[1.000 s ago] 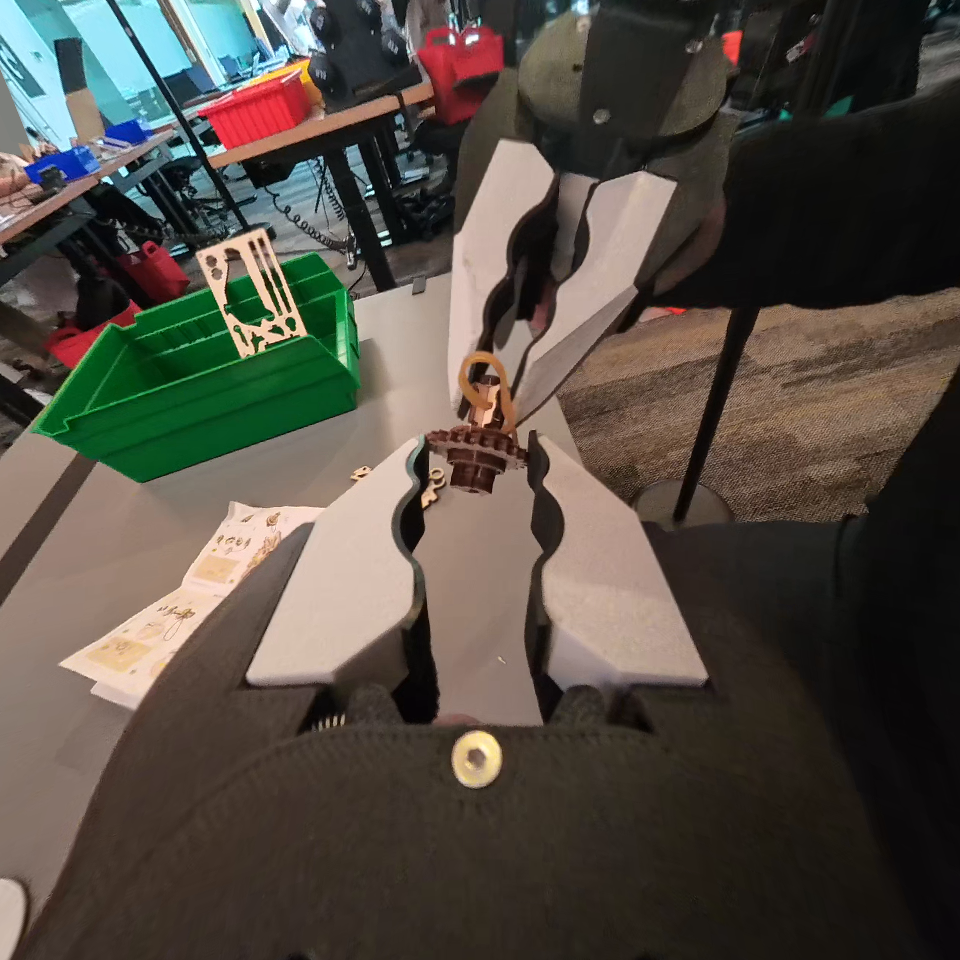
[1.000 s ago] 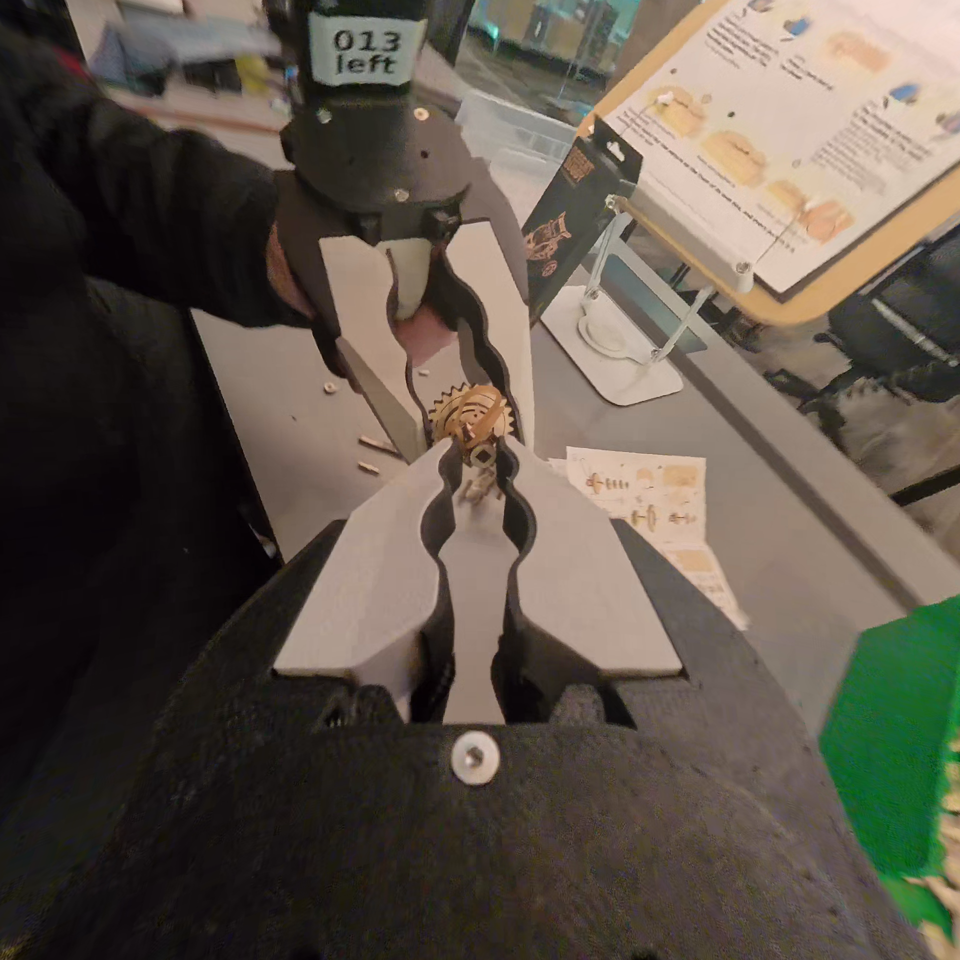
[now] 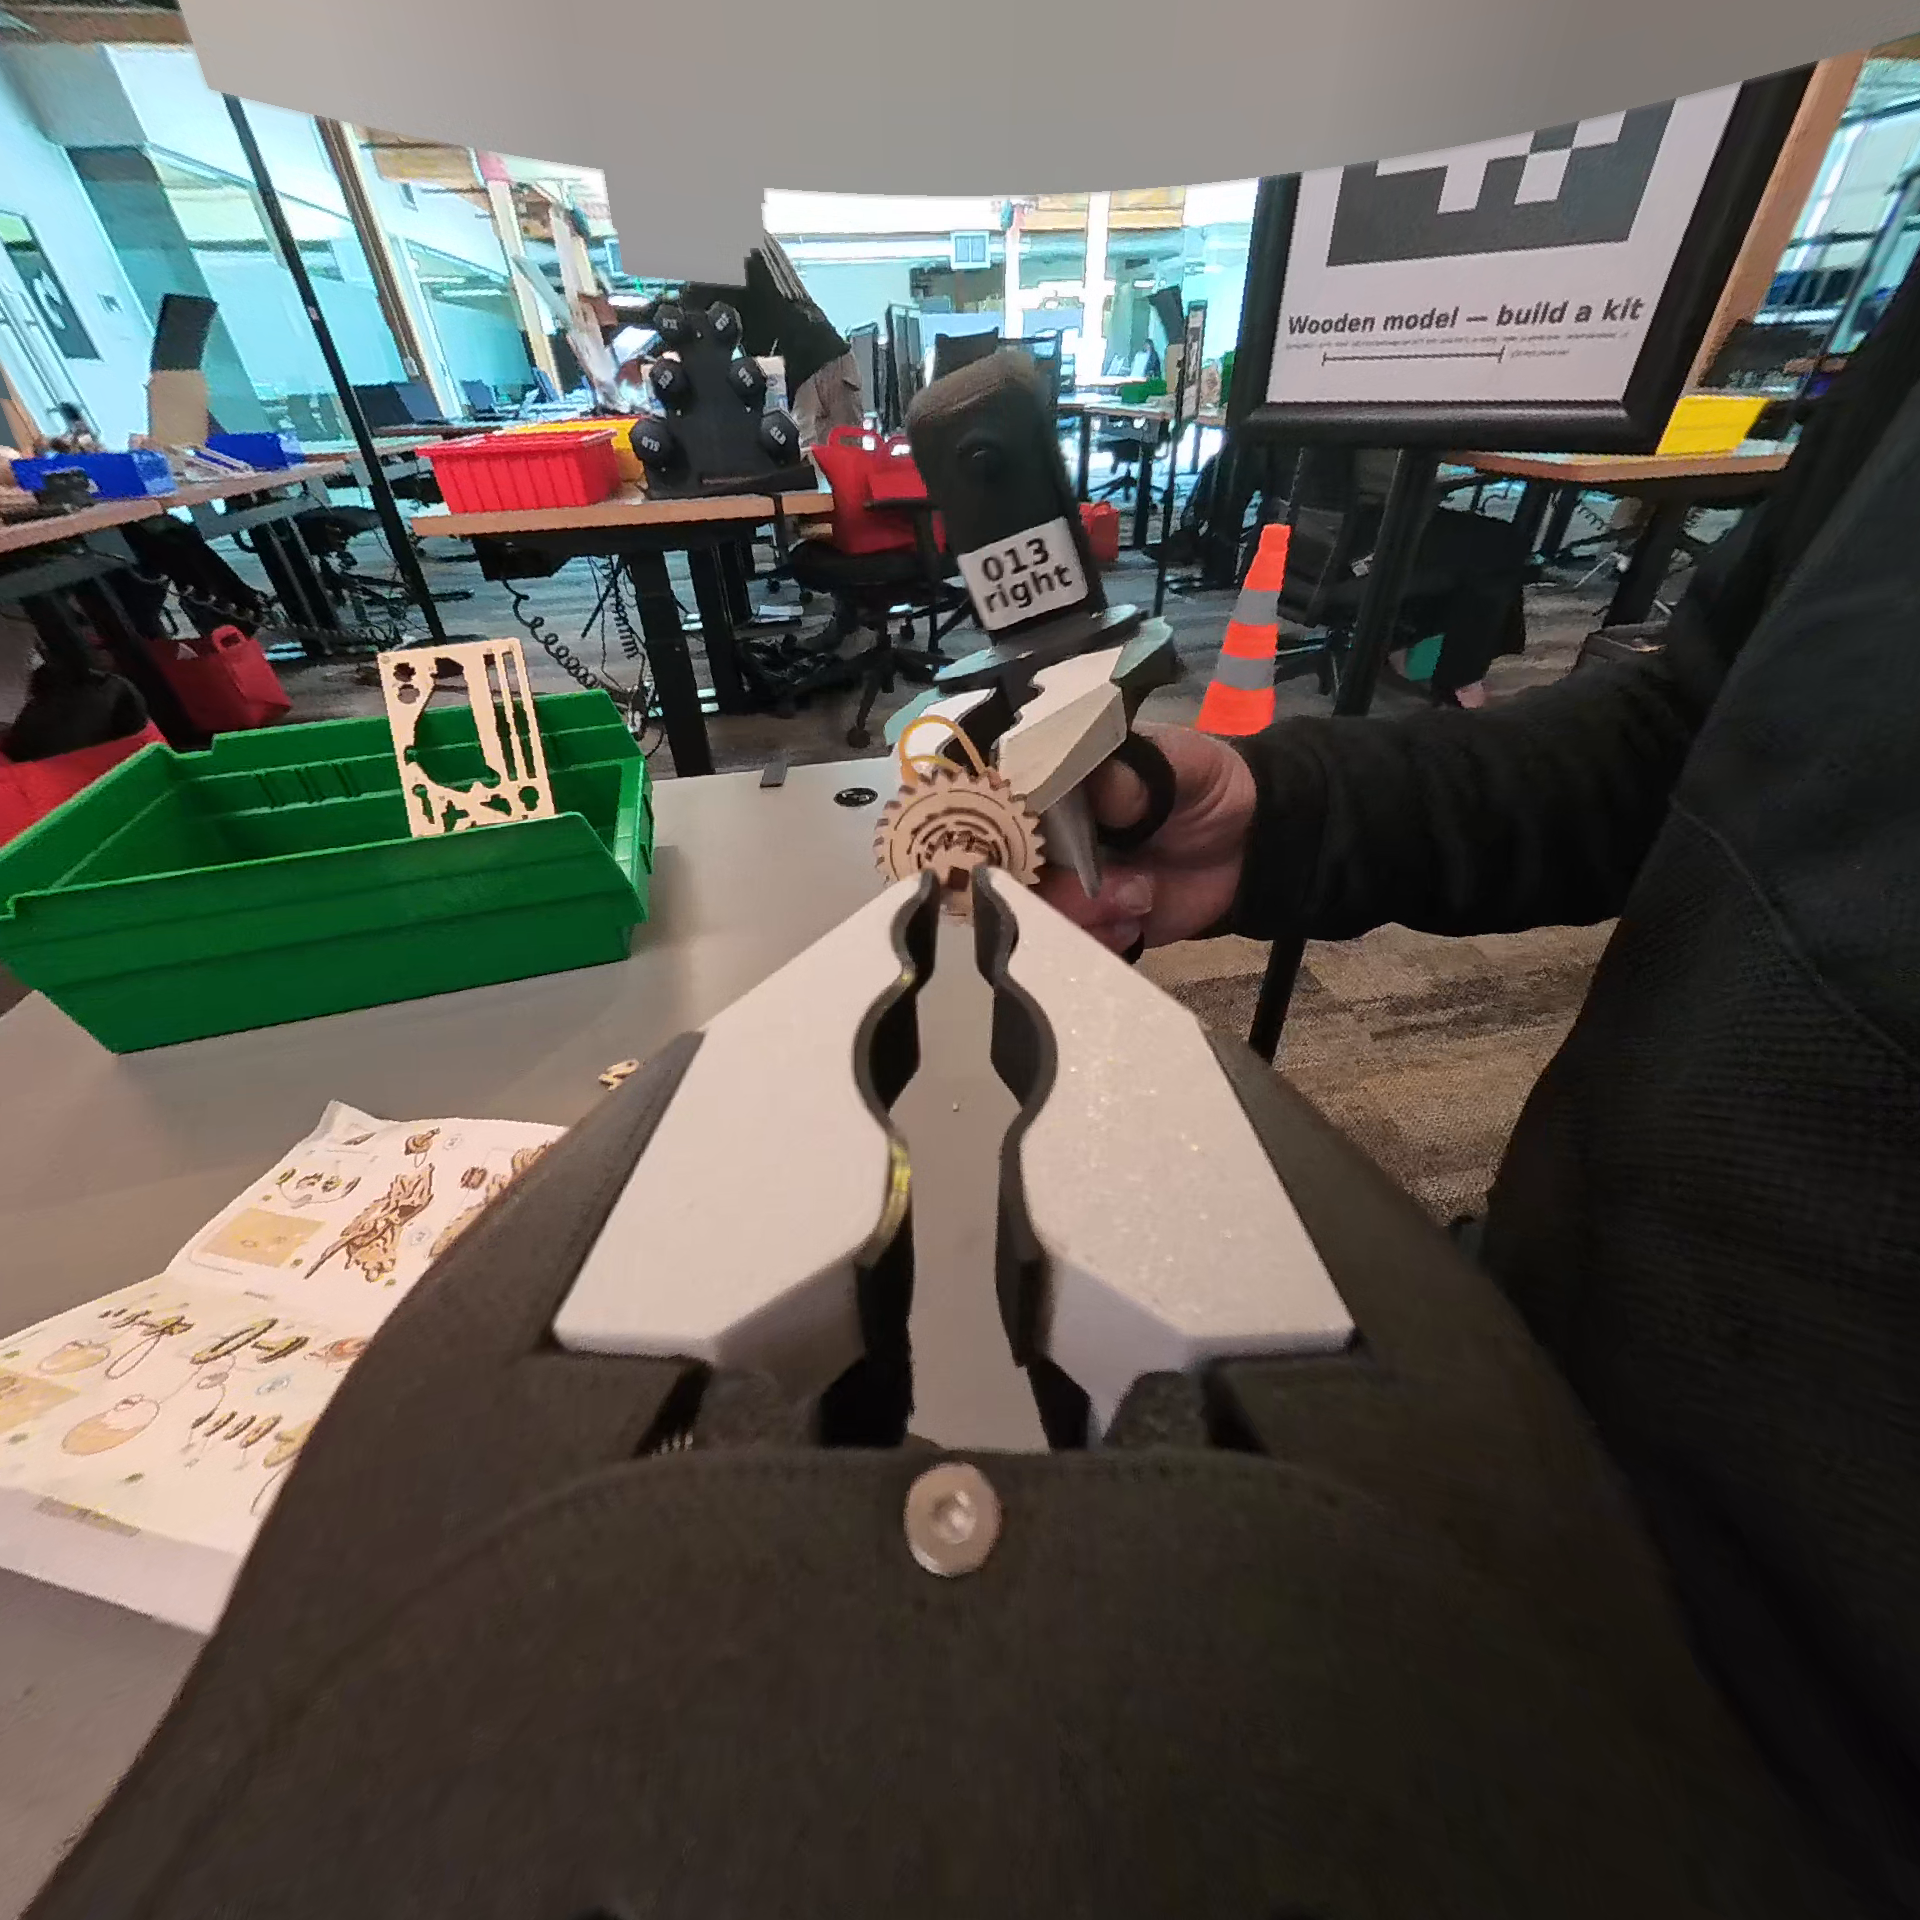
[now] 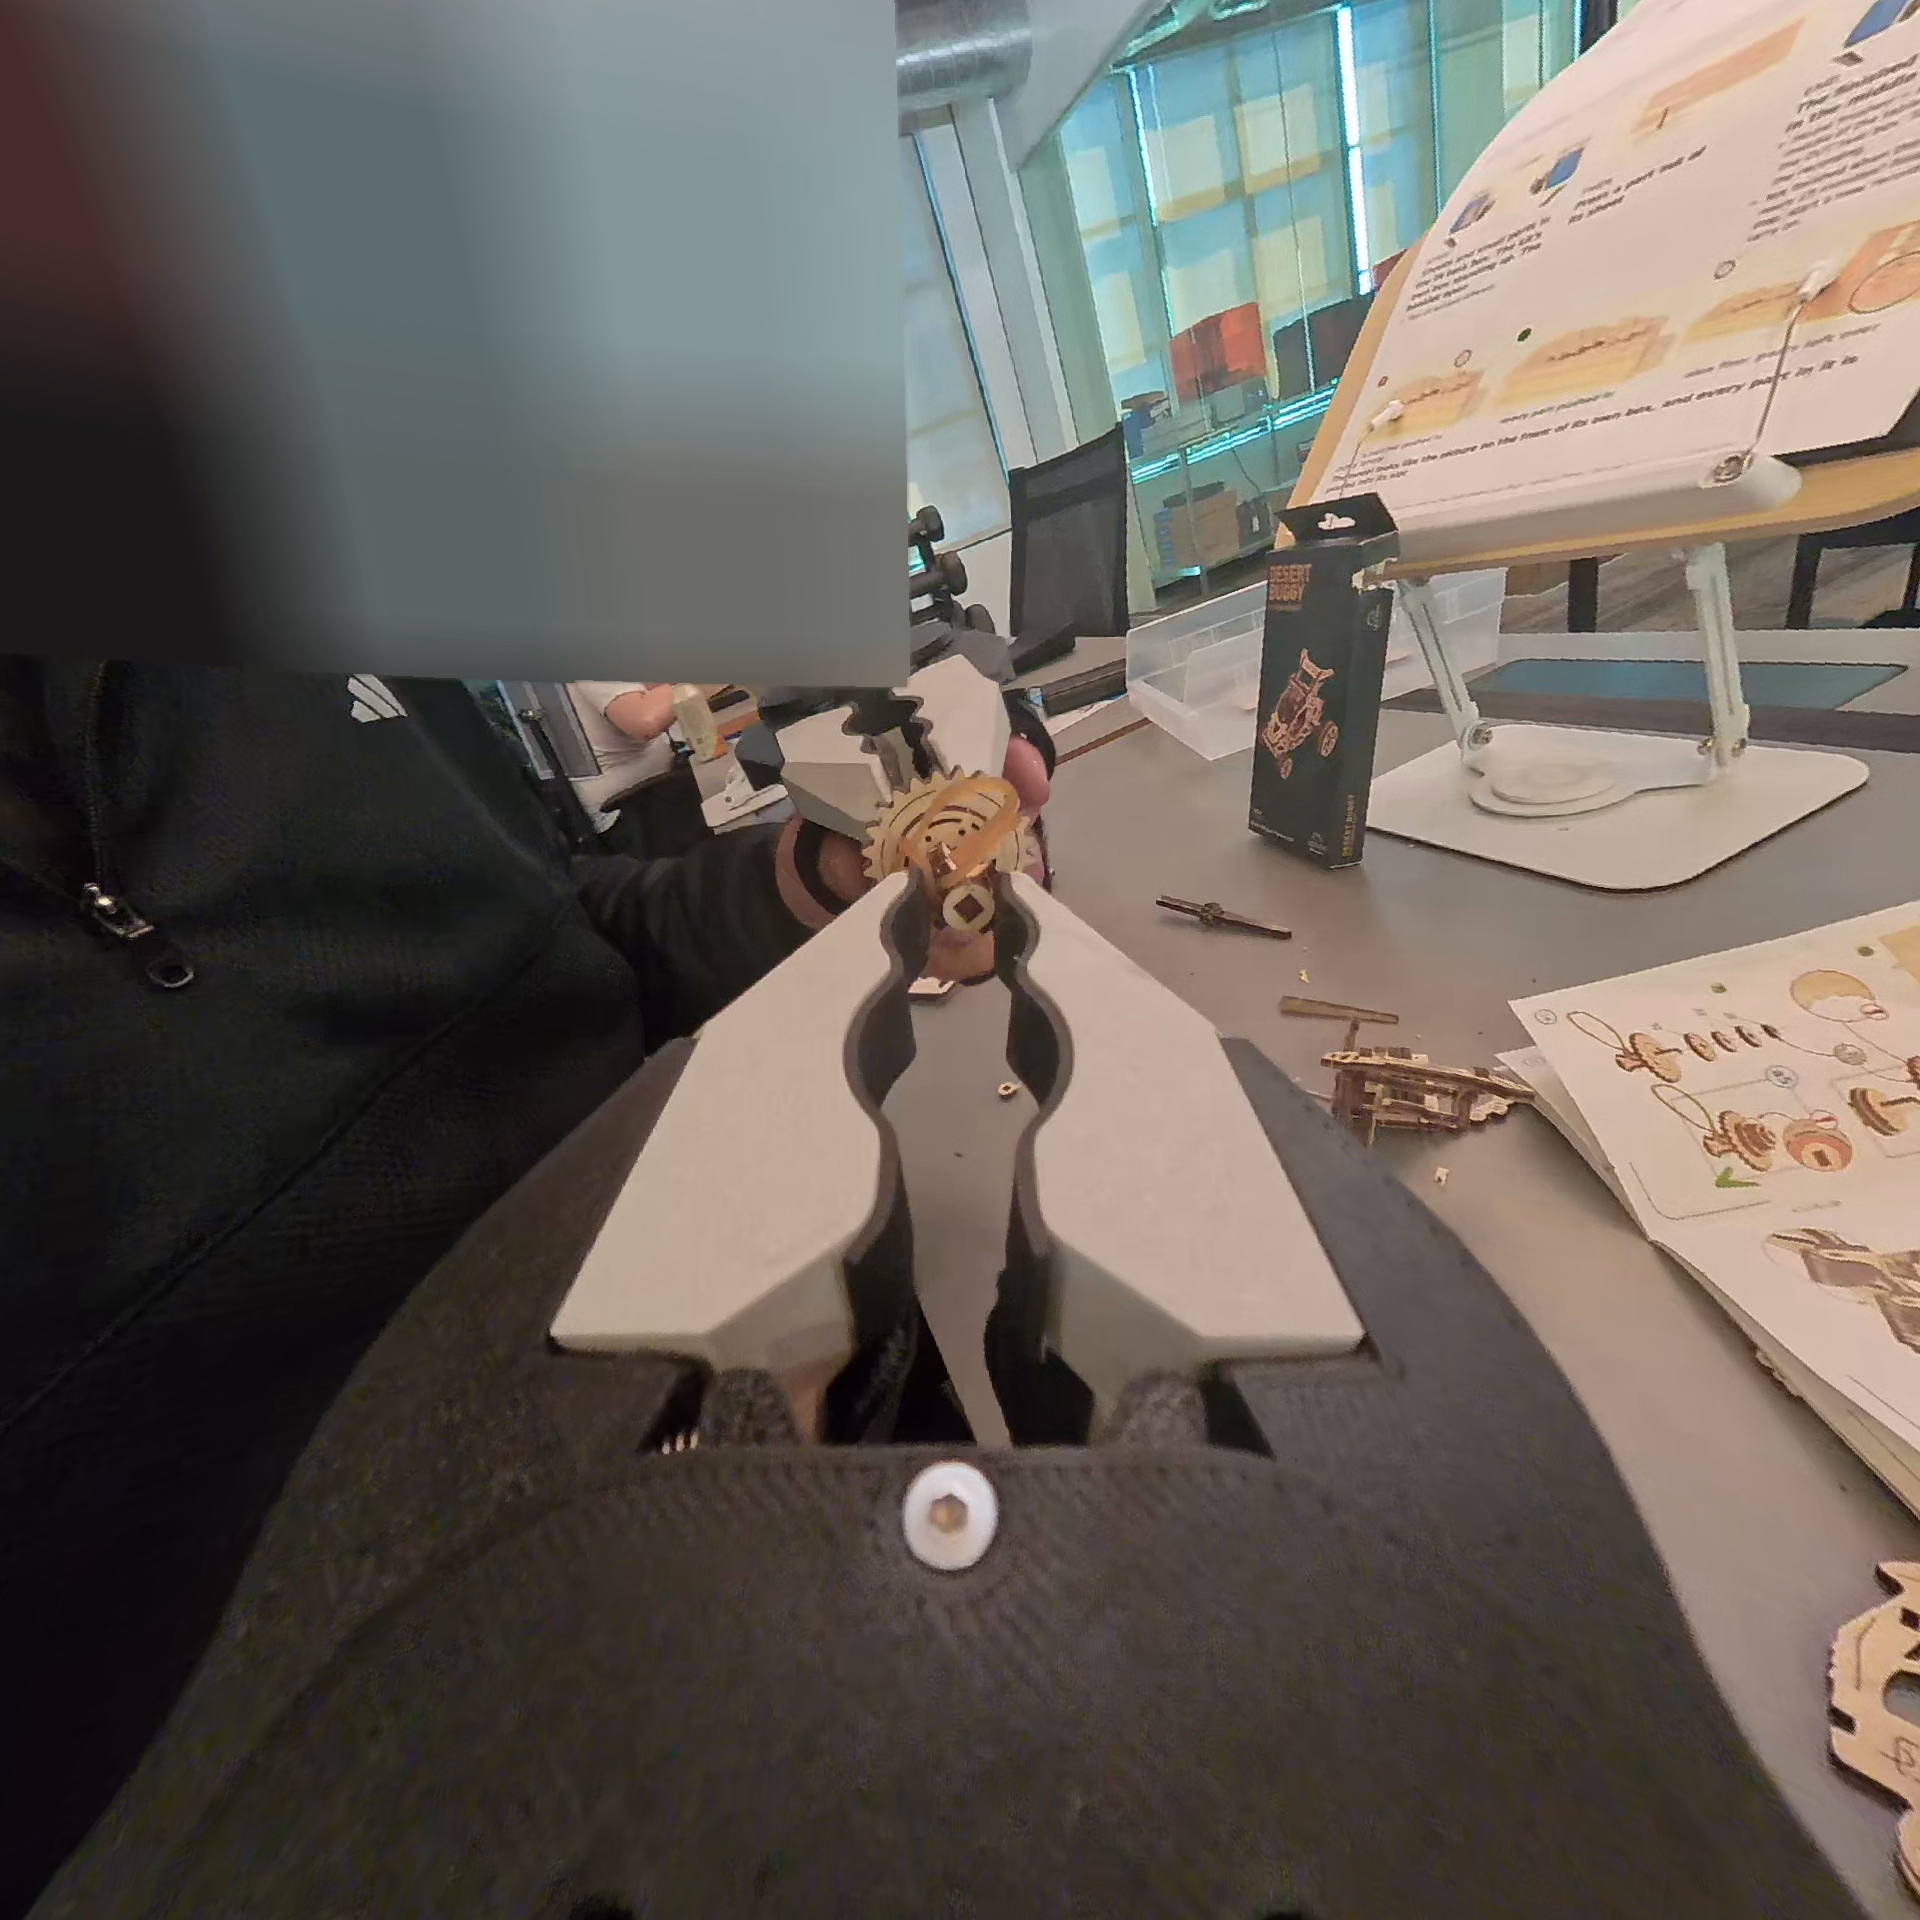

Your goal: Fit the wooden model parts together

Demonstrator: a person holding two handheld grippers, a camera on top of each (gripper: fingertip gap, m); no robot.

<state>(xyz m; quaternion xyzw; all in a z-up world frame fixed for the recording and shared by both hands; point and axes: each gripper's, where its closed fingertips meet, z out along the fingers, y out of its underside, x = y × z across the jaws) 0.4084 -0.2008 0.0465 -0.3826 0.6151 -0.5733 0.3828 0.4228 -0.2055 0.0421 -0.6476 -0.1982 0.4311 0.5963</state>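
Holding the gear (image 3: 958, 837) in air, left gripper (image 3: 954, 881) and right gripper (image 4: 954, 891) both pinched nearly closed on its hub; press square, no twisting.

The two claws meet tip to tip above the grey table (image 3: 727, 831), with the toothed wooden gear wheel (image 3: 956, 842) caught between them: the left claw (image 3: 954, 883) pinches its stub from one side, the right claw (image 4: 956, 899) from the other. Left of the left claw, farther back on the table, stands the green plastic bin (image 3: 312, 914), with a cut-out wooden parts sheet (image 3: 468, 748) upright inside it. Nearer, left of that claw, lies a printed instruction sheet (image 3: 208, 1351). Right of the right claw lie a small wooden sub-assembly (image 4: 1413, 1091) and an open instruction booklet (image 4: 1745, 1122); beyond them stand a dark kit box (image 4: 1320, 707) and a white book stand (image 4: 1621, 769).
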